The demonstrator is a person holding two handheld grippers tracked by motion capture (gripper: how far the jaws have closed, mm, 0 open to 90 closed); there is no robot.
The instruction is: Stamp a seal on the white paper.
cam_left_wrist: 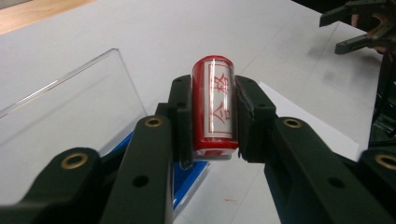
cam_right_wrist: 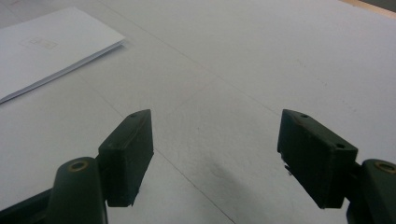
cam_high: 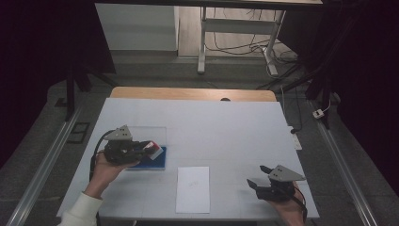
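Note:
A red and white stamp with red characters on its face is clamped between the pads of my left gripper. In the high view the left gripper holds the stamp just above a blue ink pad box whose clear lid stands open behind it. The blue box and clear lid lie under the left jaws. My right gripper rests near the table's front right, open, with nothing between its fingers.
A white sheet of paper lies at the front middle of the white table, also seen as folded paper left of the right gripper. A wooden table edge runs along the back.

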